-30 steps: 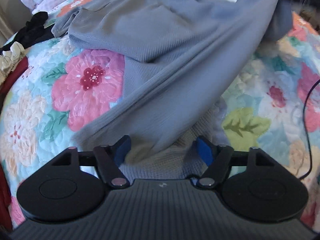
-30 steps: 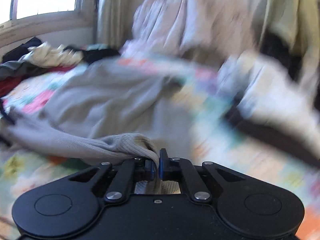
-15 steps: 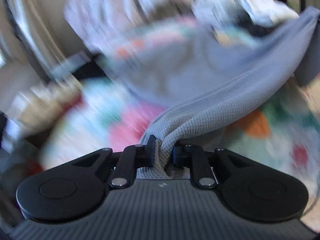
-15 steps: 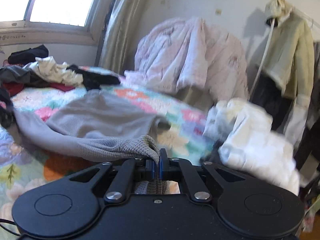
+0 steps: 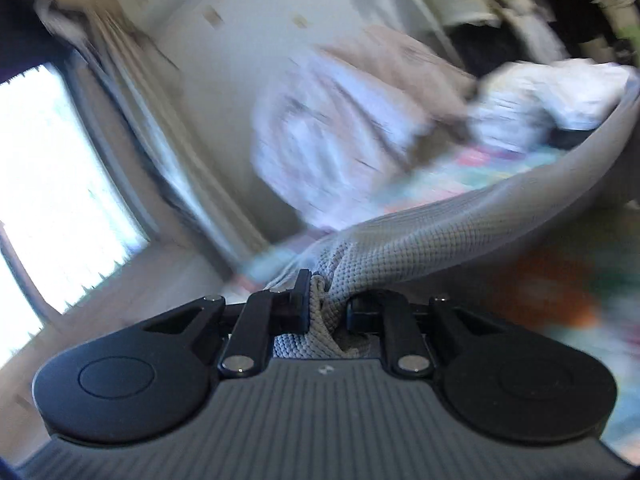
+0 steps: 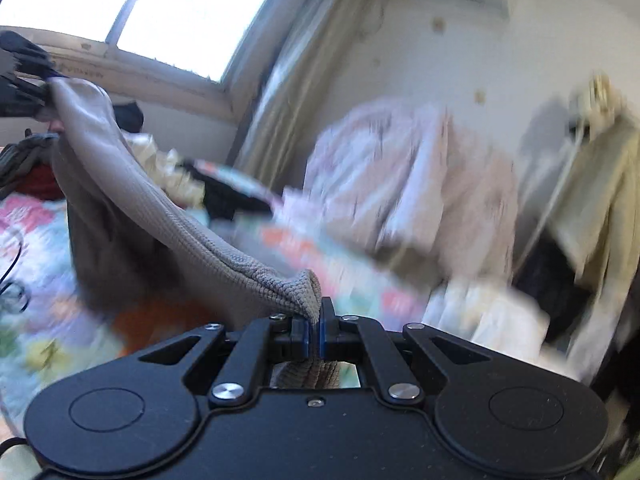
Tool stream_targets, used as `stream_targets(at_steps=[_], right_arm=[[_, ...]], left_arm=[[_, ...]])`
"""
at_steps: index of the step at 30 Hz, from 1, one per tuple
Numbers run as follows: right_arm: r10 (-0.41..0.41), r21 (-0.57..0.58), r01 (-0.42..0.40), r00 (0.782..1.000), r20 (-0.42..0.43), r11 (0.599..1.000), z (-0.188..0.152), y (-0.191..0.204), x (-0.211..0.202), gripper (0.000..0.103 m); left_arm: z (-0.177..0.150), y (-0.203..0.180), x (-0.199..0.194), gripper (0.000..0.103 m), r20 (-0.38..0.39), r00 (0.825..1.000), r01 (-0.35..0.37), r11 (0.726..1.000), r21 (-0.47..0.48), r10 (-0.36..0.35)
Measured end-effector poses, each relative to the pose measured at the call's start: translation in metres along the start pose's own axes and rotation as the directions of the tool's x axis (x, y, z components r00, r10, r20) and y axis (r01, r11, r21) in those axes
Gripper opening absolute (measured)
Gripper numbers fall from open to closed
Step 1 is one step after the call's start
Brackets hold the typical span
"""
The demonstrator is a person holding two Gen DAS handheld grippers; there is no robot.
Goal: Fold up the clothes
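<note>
A grey waffle-knit garment hangs stretched between both grippers above the floral bedspread. My left gripper is shut on a bunched edge of it, the cloth running up and to the right out of view. In the right wrist view my right gripper is shut on another corner of the grey garment. From there the cloth climbs to the upper left, where the left gripper holds the far end. The garment's body sags below that line.
A pale pink-white heap of bedding lies against the wall at the bed's far side. White clothes are piled to its right, a cream jacket hangs on a rack, and dark clothes lie under the window. A black cable crosses the bedspread.
My left gripper shut on the grey garment's edge, then rose and tipped up from the bed toward the wall. My right gripper lifted a little with its corner, so the cloth now hangs between them.
</note>
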State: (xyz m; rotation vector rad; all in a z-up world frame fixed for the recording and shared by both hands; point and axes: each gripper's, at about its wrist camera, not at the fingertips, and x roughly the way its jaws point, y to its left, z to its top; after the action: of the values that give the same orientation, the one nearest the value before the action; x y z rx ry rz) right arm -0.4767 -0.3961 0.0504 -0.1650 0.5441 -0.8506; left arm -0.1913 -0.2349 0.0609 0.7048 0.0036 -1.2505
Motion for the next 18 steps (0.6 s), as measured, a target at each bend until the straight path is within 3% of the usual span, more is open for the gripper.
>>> stream_targets(at_steps=[2,4,8,10,14,16,18], right_arm=[[0.061,0.124,-0.05,0.994,-0.087,0.991,-0.035,-0.003,0.003,0.003],[0.087,0.189,-0.055,0.982,-0.165,0.98,-0.066,-0.004,0.011,0.003],[0.095,0.296,-0.019,0.965,-0.245,0.955,-0.106,-0.01,0.029,0.003],[0.076,0.299,-0.011,0.975,-0.208,0.954,-0.098,-0.014,0.025,0.003],[0.004,0.209,0.019,0.994,-0.111,0.978,-0.06,-0.021,0.003,0.003],[0.021,0.174,-0.01,0.998,-0.061,0.985,-0.038,-0.023,-0.011,0.003],[0.118,0.183,-0.108,0.992,-0.046,0.977,-0.028,-0.018,-0.015,0.003]], left_arm=[[-0.011,-0.016,-0.001,0.015,-0.07,0.99,0.122,0.992,0.031,-0.119],[-0.022,-0.033,0.009,0.015,-0.14,0.966,0.225,0.973,0.043,-0.218],[-0.038,-0.056,0.042,0.014,-0.245,0.924,0.308,0.951,0.024,-0.293],[-0.041,-0.063,0.047,0.014,-0.24,0.914,0.344,0.938,0.034,-0.326],[-0.043,-0.078,0.036,0.016,-0.225,0.916,0.369,0.916,0.158,-0.331],[-0.048,-0.075,0.035,0.016,-0.251,0.915,0.36,0.92,0.158,-0.315],[-0.047,-0.062,0.041,0.016,-0.266,0.925,0.308,0.944,0.115,-0.27]])
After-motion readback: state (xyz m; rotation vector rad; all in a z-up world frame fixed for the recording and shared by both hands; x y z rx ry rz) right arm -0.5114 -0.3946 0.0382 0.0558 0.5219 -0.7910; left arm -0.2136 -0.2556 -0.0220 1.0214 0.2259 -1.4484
